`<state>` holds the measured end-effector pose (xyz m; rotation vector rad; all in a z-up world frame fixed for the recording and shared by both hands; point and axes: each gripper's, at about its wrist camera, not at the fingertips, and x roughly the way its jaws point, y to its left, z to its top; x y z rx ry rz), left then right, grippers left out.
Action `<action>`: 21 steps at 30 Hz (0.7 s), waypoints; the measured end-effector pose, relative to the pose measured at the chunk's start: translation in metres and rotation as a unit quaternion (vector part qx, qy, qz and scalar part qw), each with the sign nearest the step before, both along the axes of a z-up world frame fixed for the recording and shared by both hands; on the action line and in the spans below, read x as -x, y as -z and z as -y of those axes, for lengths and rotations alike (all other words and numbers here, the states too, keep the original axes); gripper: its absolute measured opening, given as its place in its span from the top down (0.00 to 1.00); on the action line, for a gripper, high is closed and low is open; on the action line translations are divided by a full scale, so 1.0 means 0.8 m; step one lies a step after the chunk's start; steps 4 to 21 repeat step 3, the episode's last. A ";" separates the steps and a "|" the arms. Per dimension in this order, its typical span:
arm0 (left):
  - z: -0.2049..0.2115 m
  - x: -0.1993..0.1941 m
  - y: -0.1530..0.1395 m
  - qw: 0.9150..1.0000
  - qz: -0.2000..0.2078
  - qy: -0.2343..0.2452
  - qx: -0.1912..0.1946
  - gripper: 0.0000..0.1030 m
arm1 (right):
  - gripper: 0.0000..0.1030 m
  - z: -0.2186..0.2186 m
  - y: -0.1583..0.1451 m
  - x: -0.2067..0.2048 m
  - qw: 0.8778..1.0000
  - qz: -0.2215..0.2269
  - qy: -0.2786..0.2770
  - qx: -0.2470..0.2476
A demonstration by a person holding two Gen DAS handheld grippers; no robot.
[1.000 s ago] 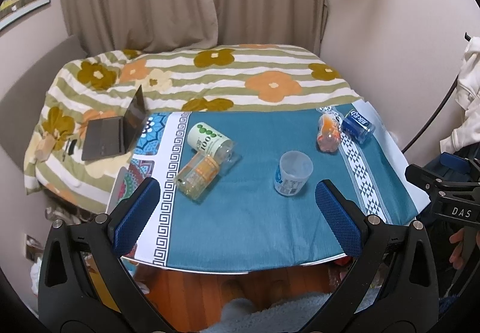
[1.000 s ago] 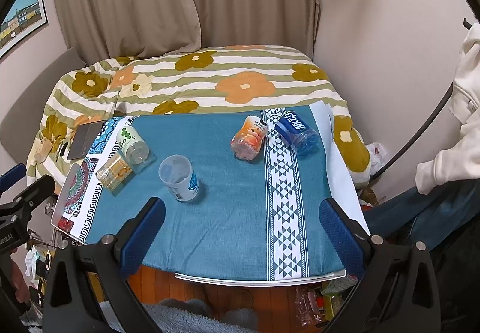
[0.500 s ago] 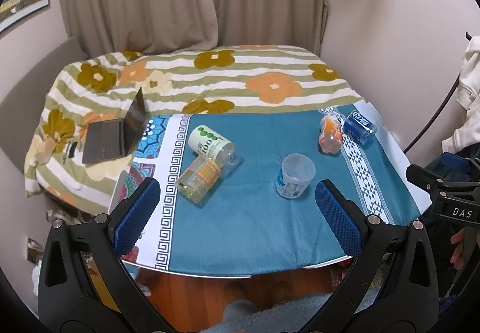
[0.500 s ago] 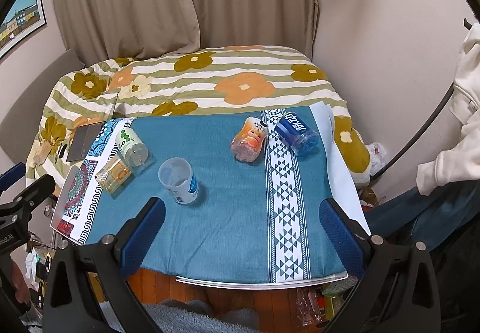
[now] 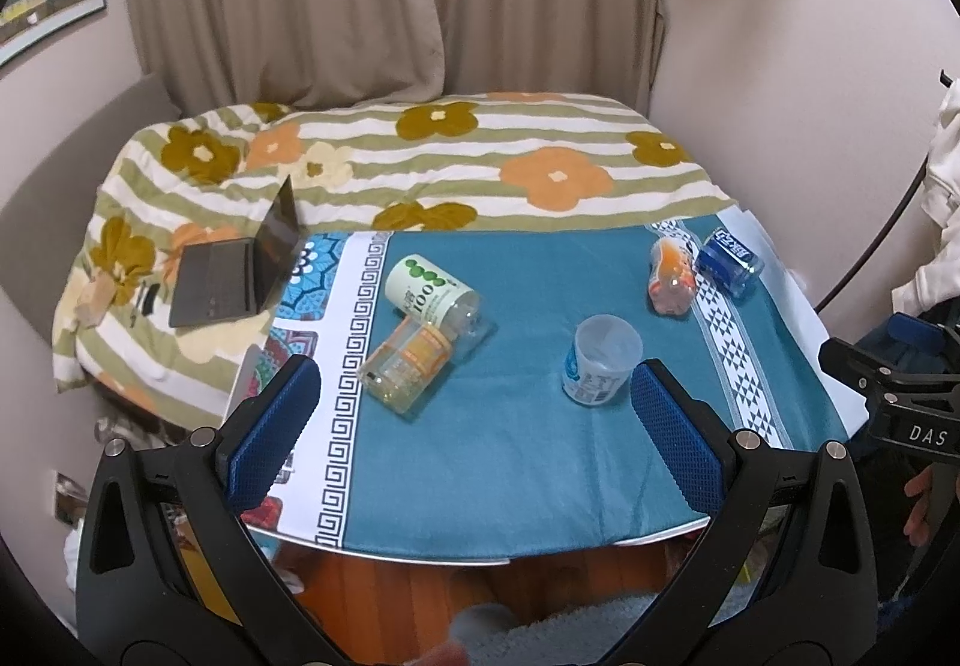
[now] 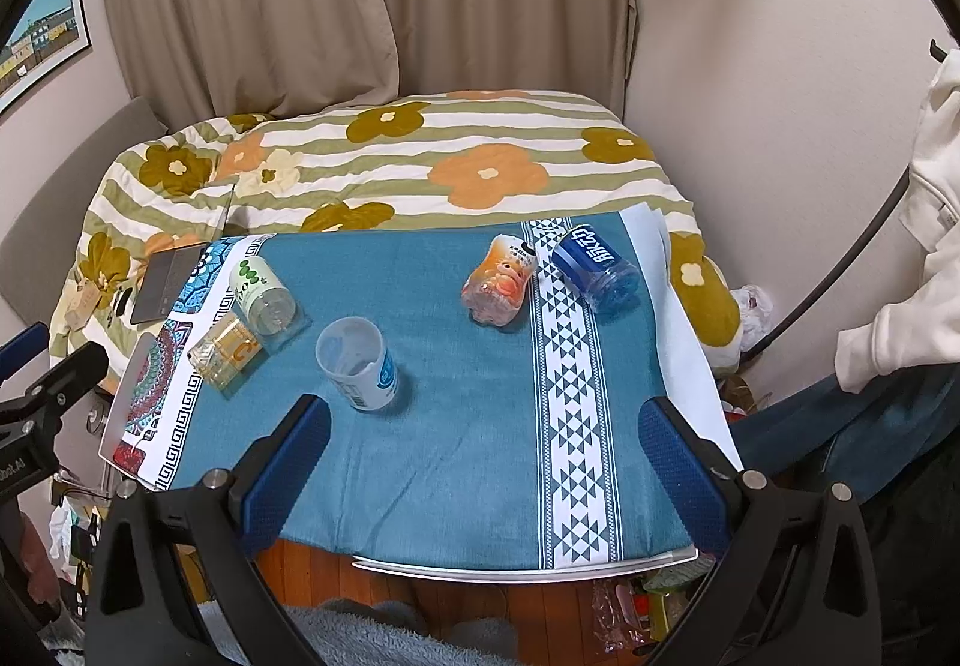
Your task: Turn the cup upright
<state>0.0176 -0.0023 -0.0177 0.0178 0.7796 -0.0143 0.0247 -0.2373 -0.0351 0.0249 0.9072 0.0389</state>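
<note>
Your left gripper (image 5: 474,417) stands wide apart and holds nothing, above the near edge of the tabletop (image 5: 510,462). Your right gripper (image 6: 483,453) is likewise spread wide and empty. The cup (image 5: 600,360) stands upright, mouth up, on the blue cloth near the middle, clear of both grippers. To its left, a green-dotted bottle (image 5: 432,294) and an orange-labelled bottle (image 5: 408,366) lie on their sides, touching. At the far right, an orange bottle (image 5: 672,282) and a blue bottle (image 5: 729,261) lie side by side.
</note>
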 end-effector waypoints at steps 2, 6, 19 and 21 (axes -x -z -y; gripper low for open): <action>-0.002 -0.002 0.001 1.000 0.001 -0.003 -0.001 0.00 | 0.01 0.000 0.000 0.000 1.000 0.000 0.000 -0.001; -0.003 -0.003 0.002 1.000 0.001 -0.005 -0.002 0.00 | 0.01 0.000 0.000 -0.001 1.000 -0.001 -0.002 -0.001; -0.003 -0.003 0.002 1.000 0.001 -0.005 -0.002 0.00 | 0.01 0.000 0.000 -0.001 1.000 -0.001 -0.002 -0.001; -0.003 -0.003 0.002 1.000 0.001 -0.005 -0.002 0.00 | 0.01 0.000 0.000 -0.001 1.000 -0.001 -0.002 -0.001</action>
